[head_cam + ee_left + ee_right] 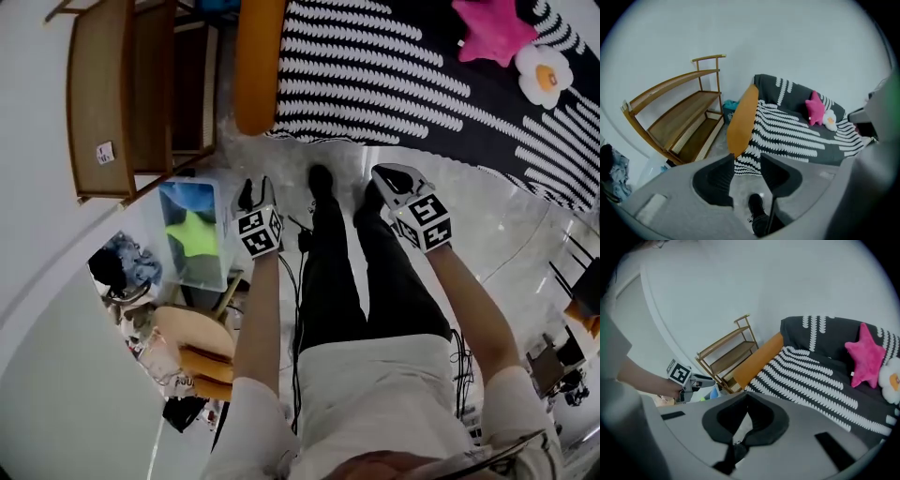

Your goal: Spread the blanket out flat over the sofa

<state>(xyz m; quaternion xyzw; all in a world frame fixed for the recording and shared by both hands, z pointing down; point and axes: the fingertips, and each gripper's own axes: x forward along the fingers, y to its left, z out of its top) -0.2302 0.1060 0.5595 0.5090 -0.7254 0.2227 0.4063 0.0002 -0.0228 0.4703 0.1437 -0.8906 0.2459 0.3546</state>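
Left gripper (747,159): jaws apart and empty, only bare floor (740,187) between them. Right gripper (746,393): jaw tips together, holding nothing. Both hang above the floor. The striped blanket (394,66) lies spread across the sofa (258,61) at twelve to two o'clock, with a pink star cushion (492,28) on it.
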